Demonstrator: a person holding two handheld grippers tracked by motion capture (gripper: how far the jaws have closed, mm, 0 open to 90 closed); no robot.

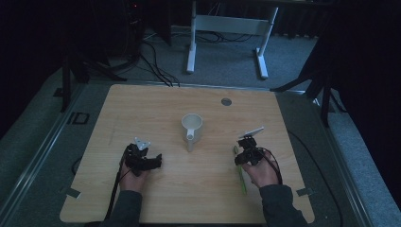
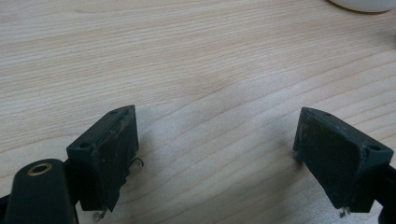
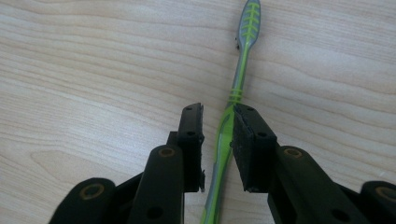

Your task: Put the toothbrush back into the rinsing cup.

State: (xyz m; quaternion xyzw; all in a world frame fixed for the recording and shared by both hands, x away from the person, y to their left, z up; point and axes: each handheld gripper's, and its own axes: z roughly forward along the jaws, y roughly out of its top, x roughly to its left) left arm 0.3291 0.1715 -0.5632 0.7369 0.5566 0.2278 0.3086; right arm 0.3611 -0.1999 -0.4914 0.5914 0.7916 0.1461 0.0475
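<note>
A green and grey toothbrush [image 3: 243,51] lies flat on the wooden table [image 1: 156,101], seen near the right hand in the high view as a toothbrush [image 1: 242,178]. My right gripper [image 3: 217,109] straddles its handle with the jaws close together; the right jaw touches the handle and a thin gap shows on the left. From above, the right gripper [image 1: 239,158] sits low over the brush. A white mug [image 1: 192,127] stands at the table's middle. My left gripper [image 2: 217,154] is wide open over bare wood, and the left gripper [image 1: 157,161] rests left of the mug.
The mug's white base [image 2: 359,4] shows at the top right of the left gripper view. A small round grommet [image 1: 226,101] sits near the table's far edge. Beyond the table stand white desk legs [image 1: 191,52] and cables on the carpet.
</note>
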